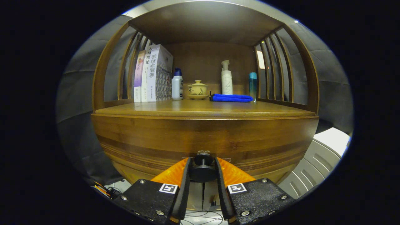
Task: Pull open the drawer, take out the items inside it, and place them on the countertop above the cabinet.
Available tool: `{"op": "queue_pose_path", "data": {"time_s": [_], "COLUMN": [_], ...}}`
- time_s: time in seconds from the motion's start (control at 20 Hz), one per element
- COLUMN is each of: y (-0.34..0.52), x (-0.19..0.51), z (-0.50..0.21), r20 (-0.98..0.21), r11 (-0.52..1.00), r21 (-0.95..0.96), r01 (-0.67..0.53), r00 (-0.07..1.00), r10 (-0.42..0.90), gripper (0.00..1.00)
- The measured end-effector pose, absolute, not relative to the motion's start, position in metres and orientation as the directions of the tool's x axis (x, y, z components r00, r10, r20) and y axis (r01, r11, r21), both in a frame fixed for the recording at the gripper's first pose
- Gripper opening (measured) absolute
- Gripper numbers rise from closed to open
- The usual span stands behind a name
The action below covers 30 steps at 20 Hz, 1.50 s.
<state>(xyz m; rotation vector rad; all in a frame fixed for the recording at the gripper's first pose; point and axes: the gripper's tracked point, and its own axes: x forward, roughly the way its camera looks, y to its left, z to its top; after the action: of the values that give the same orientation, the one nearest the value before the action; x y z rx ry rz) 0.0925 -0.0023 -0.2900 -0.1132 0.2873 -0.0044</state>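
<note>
The wooden cabinet (203, 137) is the largest item ahead of the gripper. Its upper section is an open shelf bay with slatted sides and a solid back panel. The countertop (203, 107) forms the floor of that bay.

Below the countertop, the drawer front (150, 140) spans the full cabinet width. No gap is visible along its top edge, so the drawer is closed. Its contents are hidden. The lower edge of the front is cut off by the gripper body.

A row of books (153, 75) stands upright against the left slats at the rear of the countertop. Just beside them stands a white bottle with a blue cap (177, 85). Next in line is a small lidded ceramic cup on a saucer (197, 90). A folded blue cloth (231, 98) lies flat beside the cup. A white pump bottle (227, 79) stands behind the cloth, and a teal tumbler (252, 84) stands at its far end, near the right slats.

The dark round drawer knob (203, 162) projects from the drawer front. The gripper (202, 168) is set narrow, and both fingers sit against the sides of the knob. The knob's outer disc lies between the fingers; its stem base is hard to make out.
</note>
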Motion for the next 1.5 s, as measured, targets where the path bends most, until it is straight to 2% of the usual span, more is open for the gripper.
{"op": "queue_pose_path", "data": {"time_s": [0.25, 1.5], "y": [-0.003, -0.007], "x": [0.091, -0.059], "z": [-0.293, -0.284], "r20": [-0.312, -0.351], "r11": [0.994, 0.997], "r21": [-0.108, -0.07], "r01": [-0.021, 0.011], "r00": [0.95, 0.936], "r10": [-0.014, -0.035], "gripper": [0.38, 0.37]}}
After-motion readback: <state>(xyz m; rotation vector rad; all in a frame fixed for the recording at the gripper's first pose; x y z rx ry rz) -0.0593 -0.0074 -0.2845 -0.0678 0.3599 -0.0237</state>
